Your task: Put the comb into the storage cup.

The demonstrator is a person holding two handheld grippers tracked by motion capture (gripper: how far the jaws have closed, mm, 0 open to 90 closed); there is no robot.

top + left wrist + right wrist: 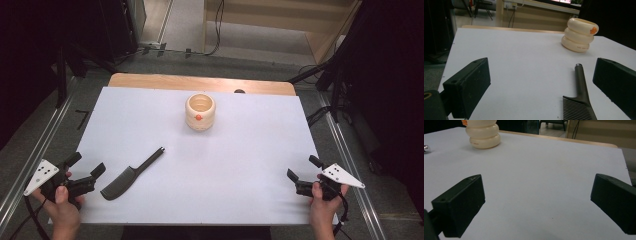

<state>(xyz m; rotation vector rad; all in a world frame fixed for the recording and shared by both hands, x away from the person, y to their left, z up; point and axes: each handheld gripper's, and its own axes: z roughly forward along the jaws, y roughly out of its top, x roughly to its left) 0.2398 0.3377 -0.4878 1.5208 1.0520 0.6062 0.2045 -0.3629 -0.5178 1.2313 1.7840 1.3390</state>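
Observation:
A cream ribbed cup (200,112) with an orange spot stands upright near the table's far middle; it appears in the left gripper view (579,34) and the right gripper view (483,135). A dark comb (131,174) lies flat at the near left, handle pointing toward the cup, and shows between the jaws in the left gripper view (579,100). My left gripper (86,169) rests at the near left edge, open, just left of the comb's teeth. My right gripper (302,169) is open at the near right edge, with nothing between its jaws.
The white table top (240,165) ends in a wooden strip (200,82) at the far side. Metal rails (35,150) run along both sides. Cables and dark stands (330,70) sit on the floor beyond.

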